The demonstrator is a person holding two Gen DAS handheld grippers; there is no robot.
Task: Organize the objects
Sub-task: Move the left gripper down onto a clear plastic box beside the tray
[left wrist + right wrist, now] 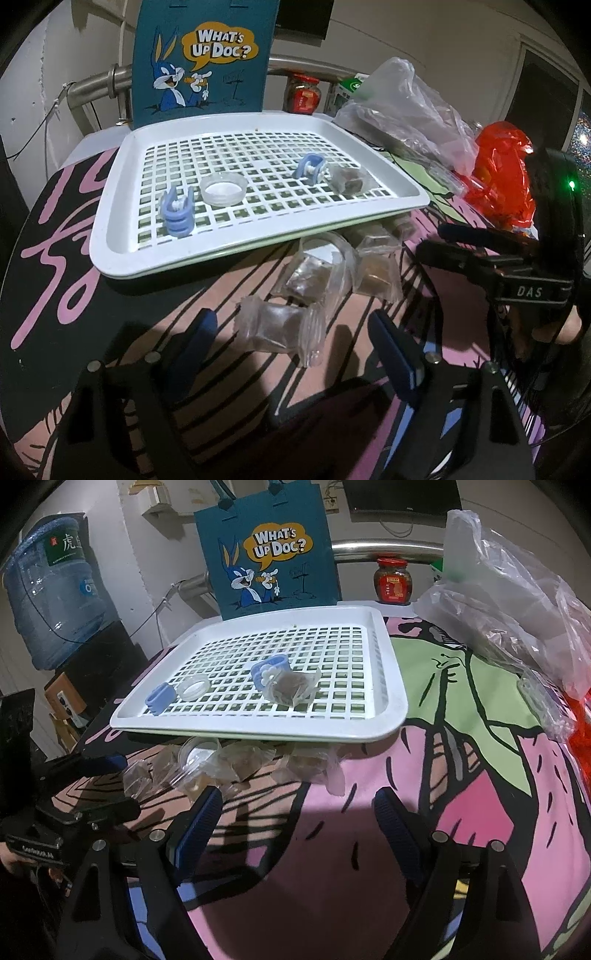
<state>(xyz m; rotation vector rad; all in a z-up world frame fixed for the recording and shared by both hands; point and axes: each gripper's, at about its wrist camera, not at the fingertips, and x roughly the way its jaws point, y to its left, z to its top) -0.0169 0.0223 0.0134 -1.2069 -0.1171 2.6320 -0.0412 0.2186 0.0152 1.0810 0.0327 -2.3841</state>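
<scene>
Wrapped packets [280,328] crowding tray [110,236] front

Blue tote bag [201,59] top cut off, packets [236,760] half under tray [391,709], bag contents unclear

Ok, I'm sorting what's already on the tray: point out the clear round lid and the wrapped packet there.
clear round lid [224,189], left wrist view, on its white middle.
wrapped packet [291,685], right wrist view, on its brown middle.

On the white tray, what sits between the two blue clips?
A clear round lid lies between the near-left blue clip and the farther blue clip on the white tray. Both wrist views show it.
</scene>
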